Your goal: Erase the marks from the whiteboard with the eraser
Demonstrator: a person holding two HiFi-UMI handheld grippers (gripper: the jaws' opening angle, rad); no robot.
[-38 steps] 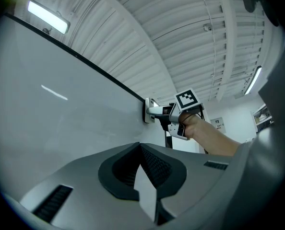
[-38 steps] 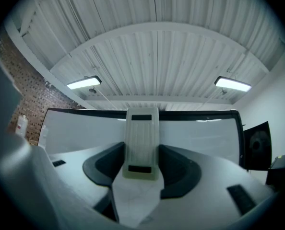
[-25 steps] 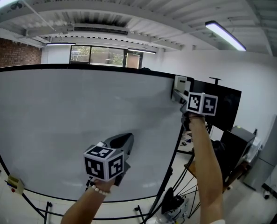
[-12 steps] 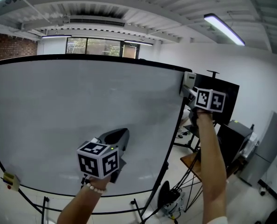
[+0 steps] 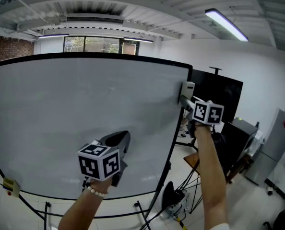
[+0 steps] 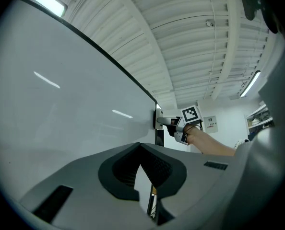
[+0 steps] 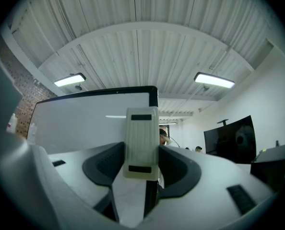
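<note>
The large whiteboard fills the head view; its surface looks plain white with only light reflections. My right gripper is shut on the pale eraser, which rests against the board's upper right edge. In the right gripper view the ribbed eraser stands upright between the jaws of the right gripper, with the whiteboard behind it. My left gripper hangs in front of the board's lower middle, shut and holding nothing. From the left gripper view the eraser shows at the whiteboard's far edge.
A black screen on a stand is just right of the board. The board's black stand legs reach the floor below. A small yellow item sits at the board's lower left. A grey cabinet stands far right.
My right gripper with the eraser rose along the board's right edge, then came down and slightly left. The left gripper has hardly moved.
</note>
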